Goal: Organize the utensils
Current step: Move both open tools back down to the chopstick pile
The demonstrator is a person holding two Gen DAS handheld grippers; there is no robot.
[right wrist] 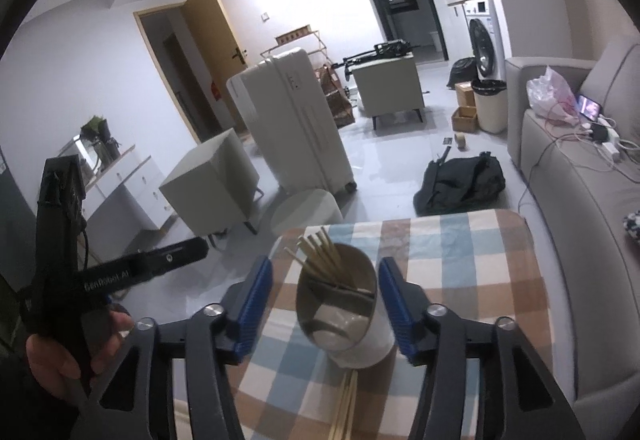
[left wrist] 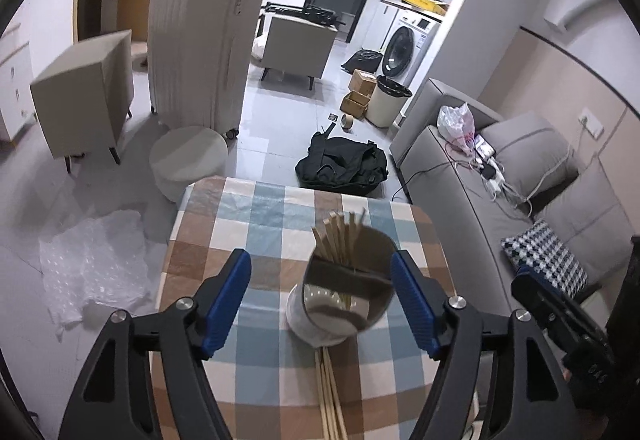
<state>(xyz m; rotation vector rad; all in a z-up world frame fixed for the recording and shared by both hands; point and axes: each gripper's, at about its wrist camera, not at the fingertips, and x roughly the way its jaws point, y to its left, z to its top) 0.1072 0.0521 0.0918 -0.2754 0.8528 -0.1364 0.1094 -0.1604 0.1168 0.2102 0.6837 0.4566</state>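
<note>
1 readable label, "GenRobot.AI", along left gripper [right wrist: 188,252] body

Both grippers held apart-jawed, angled downward

The left gripper [left wrist: 322,300] tilts steeply down, its blue pads [left wrist: 224,300] spread wide and pressing on nothing. The right gripper [right wrist: 326,306] points down at a gentler slant, pads [right wrist: 256,306] likewise parted and free. In the right wrist view a hand [right wrist: 60,356], probably the person's left, grips the other tool's black handle.
</note>
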